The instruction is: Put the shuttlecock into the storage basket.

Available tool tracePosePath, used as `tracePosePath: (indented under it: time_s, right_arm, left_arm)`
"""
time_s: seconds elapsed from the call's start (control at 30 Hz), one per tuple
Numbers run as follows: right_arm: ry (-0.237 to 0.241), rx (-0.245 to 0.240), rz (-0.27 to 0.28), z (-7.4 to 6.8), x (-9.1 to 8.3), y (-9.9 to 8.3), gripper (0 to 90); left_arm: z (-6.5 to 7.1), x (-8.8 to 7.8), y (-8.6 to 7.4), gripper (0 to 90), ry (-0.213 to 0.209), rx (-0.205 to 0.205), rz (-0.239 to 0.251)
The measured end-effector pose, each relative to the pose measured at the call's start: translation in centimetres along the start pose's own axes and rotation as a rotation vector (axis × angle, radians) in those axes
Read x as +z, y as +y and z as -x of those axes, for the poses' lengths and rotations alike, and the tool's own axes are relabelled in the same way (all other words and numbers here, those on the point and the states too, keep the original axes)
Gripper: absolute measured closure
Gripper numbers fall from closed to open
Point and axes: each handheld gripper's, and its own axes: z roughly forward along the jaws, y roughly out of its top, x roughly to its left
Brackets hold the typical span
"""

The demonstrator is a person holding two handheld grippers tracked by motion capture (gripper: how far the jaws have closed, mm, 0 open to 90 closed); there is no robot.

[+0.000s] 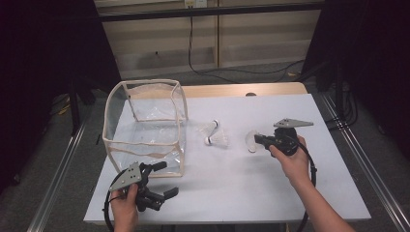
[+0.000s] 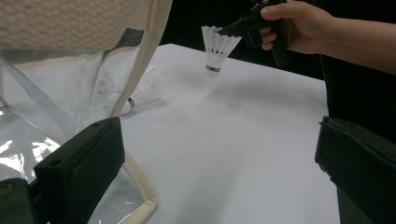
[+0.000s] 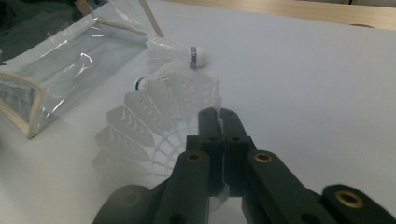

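Black jaws of the right gripper [image 3: 223,122] are squeezed fully together on the thin skirt edge of a white birdie [image 3: 154,135]. It is held just above the tabletop [image 1: 270,193], toward the right edge. Only a tiny bit of skirt is pinched, so the birdie could slip out and fall, or the soft skirt could be bent. Two more birdies [image 1: 215,134] are lying near the middle of the tabletop. They could be bumped on the way to the clear bag [image 1: 145,123] near the left edge. The left gripper [image 1: 162,181] is held wide open beside the bag, with nothing in it.
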Motion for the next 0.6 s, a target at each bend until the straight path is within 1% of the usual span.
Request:
tracePosePath:
  time_s: [0.17, 0.3, 0.5, 0.6]
  right_arm:
    - [-0.009, 0.016, 0.01, 0.4, 0.3, 0.2, 89.6]
    - [-0.023, 0.007, 0.009, 0.5, 0.4, 0.6, 89.6]
    - [-0.022, 0.019, 0.02, 0.5, 0.7, 1.0, 89.6]
    - [-0.03, 0.011, 0.015, 0.5, 1.1, 1.1, 89.6]
  left_arm:
    - [0.0, 0.0, 0.1, 1.7, -0.001, 0.008, -0.007]
    - [0.0, 0.0, 0.0, 1.7, -0.001, 0.01, -0.009]
    - [0.0, -0.1, 0.1, 1.7, 0.003, 0.006, -0.006]
    - [0.0, 0.0, 0.1, 1.7, -0.002, 0.009, -0.009]
